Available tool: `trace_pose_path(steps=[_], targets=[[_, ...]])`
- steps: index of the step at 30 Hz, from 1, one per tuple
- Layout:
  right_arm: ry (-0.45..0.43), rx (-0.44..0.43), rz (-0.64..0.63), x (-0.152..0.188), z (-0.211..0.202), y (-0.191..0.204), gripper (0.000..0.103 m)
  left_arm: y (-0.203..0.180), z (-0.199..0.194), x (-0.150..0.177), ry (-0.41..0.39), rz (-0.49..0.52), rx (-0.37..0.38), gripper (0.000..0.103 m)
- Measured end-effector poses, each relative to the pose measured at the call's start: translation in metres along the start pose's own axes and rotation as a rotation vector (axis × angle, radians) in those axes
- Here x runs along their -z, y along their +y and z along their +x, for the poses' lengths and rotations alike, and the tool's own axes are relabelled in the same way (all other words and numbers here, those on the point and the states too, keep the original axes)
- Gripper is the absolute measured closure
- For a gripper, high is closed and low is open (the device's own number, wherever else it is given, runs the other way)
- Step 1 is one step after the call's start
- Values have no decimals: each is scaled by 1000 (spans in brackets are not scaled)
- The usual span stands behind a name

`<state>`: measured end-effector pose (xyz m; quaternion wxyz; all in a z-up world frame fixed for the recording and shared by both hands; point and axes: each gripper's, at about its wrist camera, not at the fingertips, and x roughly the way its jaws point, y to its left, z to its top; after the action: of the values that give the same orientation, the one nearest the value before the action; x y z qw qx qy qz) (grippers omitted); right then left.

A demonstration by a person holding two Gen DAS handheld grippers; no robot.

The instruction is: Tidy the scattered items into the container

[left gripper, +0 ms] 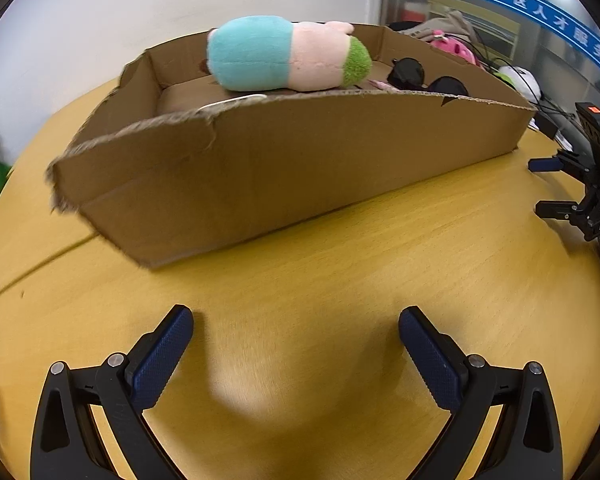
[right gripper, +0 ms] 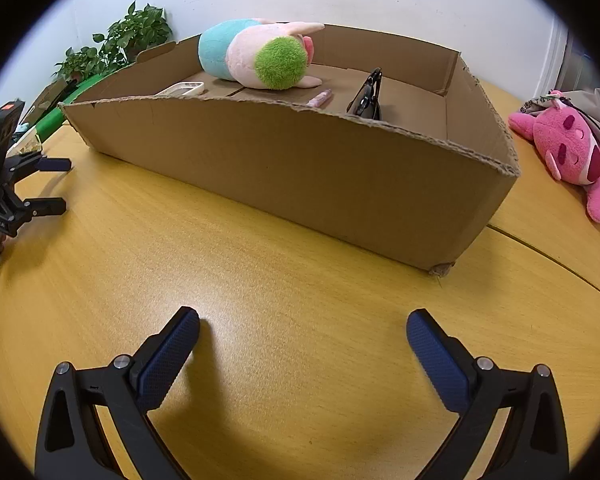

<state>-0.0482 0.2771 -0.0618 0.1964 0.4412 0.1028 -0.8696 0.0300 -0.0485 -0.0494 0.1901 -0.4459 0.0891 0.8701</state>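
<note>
With both the left gripper (left gripper: pixel 296 326) and the right gripper (right gripper: pixel 303 326) spread wide and empty over the yellow wooden table (right gripper: pixel 260 280), the likeliest slip, I judge, is nudging the shallow brown cardboard box (right gripper: pixel 300 168) or snagging its ragged rim on a careless reach. Inside lie a teal, pink and green plush toy (right gripper: pixel 252 56), a white remote control (right gripper: pixel 182 89), a small pink tube (right gripper: pixel 320 98) and black sunglasses (right gripper: pixel 366 96). A pink plush animal (right gripper: pixel 572 152) remains outside, just beside the box's right end.

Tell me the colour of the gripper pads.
Dark blue pads, clearest in the right wrist view.
</note>
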Motion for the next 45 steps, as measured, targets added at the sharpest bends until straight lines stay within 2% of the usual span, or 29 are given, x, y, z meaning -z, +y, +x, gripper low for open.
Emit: trace_pose_path(steps=[4,45], targets=[[3,-25,-32,-1,-1,-2,0,5,3,-4,0,8,7,0],[1,-20,-31,0,1,0,0,4,3,-3,-2,6,2,0]])
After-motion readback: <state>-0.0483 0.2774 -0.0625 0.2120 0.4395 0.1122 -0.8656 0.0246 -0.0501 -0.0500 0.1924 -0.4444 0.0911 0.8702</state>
